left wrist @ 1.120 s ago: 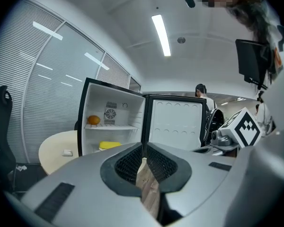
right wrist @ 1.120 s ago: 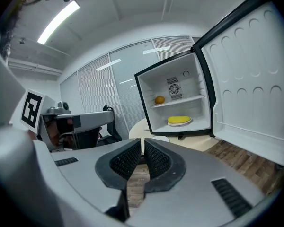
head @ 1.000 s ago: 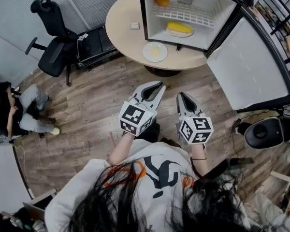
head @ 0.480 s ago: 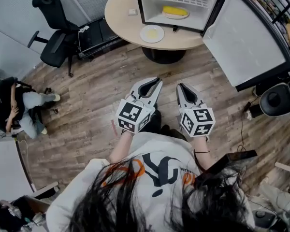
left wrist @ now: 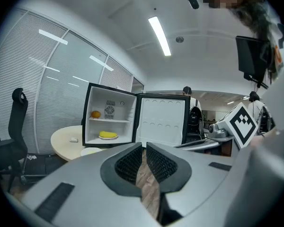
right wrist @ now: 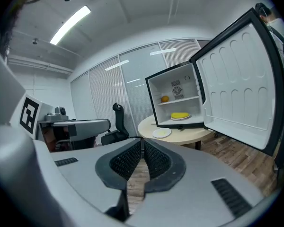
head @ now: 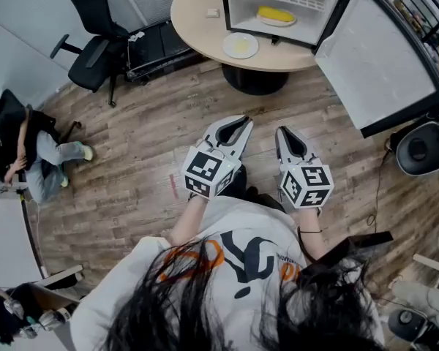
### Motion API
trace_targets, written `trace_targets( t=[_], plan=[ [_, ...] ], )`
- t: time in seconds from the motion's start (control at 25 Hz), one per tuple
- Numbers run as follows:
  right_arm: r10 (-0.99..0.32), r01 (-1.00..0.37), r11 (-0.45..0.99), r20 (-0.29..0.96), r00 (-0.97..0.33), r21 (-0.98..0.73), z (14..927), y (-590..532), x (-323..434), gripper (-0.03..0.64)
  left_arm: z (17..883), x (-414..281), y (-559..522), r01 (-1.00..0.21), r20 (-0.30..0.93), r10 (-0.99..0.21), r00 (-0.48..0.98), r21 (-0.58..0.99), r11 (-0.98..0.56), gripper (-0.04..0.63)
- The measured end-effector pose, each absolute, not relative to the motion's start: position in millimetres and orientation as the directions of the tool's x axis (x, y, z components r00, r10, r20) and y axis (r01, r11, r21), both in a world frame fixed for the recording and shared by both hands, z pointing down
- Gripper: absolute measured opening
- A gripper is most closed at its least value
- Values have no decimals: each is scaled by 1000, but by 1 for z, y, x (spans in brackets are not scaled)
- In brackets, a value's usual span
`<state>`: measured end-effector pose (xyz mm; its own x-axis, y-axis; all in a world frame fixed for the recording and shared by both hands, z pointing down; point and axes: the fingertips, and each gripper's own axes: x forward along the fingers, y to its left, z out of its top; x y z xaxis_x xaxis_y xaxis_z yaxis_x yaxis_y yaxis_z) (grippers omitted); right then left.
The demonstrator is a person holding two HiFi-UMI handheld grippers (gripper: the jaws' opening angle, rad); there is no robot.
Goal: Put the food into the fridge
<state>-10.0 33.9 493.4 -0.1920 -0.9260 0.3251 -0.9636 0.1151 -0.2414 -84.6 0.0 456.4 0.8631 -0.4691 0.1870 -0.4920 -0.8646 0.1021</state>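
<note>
While we back away from the fridge [head: 314,20], left gripper [head: 246,122] and right gripper [head: 281,131] closed and empty, one plate [head: 241,45] remains outside on the table [head: 194,20].

Ceiling strip lights [left wrist: 161,34] are casting bright, even light and glaring white in both gripper views. Fisheye distortion is bending the walls and darkening every corner. The fridge [head: 314,6] is glowing pale inside, and shadows are lying soft on the floor [head: 146,145].

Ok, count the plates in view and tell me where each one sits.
2. One plate sits on the round table, in front of the open fridge. A second plate lies on the fridge's bottom level, under yellow food. More could be hidden.
</note>
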Motion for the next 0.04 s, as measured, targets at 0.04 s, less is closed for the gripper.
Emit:
trace_targets(
  t=[0.04],
  plan=[
    [-926,-965,114,326,-190,-238,493,36,-10,32,456,-85,2,-491,186,-468,864,103,-865,38]
  ],
)
